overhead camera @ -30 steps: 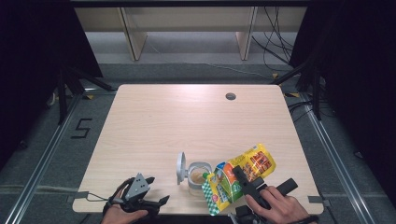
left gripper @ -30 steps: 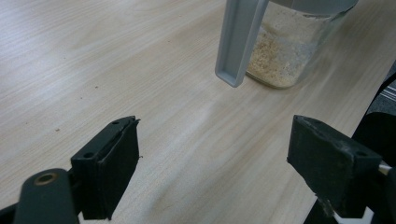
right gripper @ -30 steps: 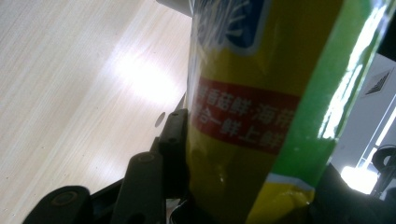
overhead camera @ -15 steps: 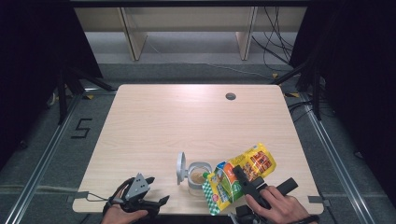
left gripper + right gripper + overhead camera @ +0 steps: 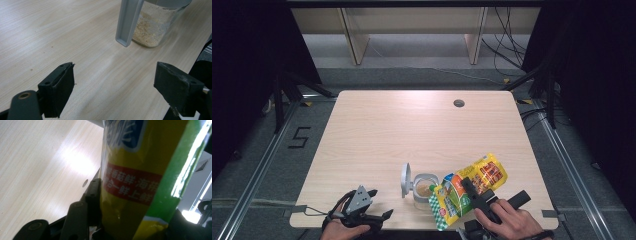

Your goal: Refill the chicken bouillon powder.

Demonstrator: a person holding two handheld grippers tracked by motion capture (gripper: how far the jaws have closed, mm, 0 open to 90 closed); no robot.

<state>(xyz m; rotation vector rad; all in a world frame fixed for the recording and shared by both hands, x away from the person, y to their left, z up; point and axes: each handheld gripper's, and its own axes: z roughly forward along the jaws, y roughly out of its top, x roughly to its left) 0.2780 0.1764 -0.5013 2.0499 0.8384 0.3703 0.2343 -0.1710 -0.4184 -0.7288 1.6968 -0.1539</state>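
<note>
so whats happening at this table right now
A person works two hand-held grippers at the near edge of the table. The right gripper is shut on a yellow-and-green bag, tipped with its lower end at an open jar. The jar holds some pale granules, and its grey lid stands up on its left side. The left gripper is open, holds nothing and rests low by the table edge, left of the jar.
</note>
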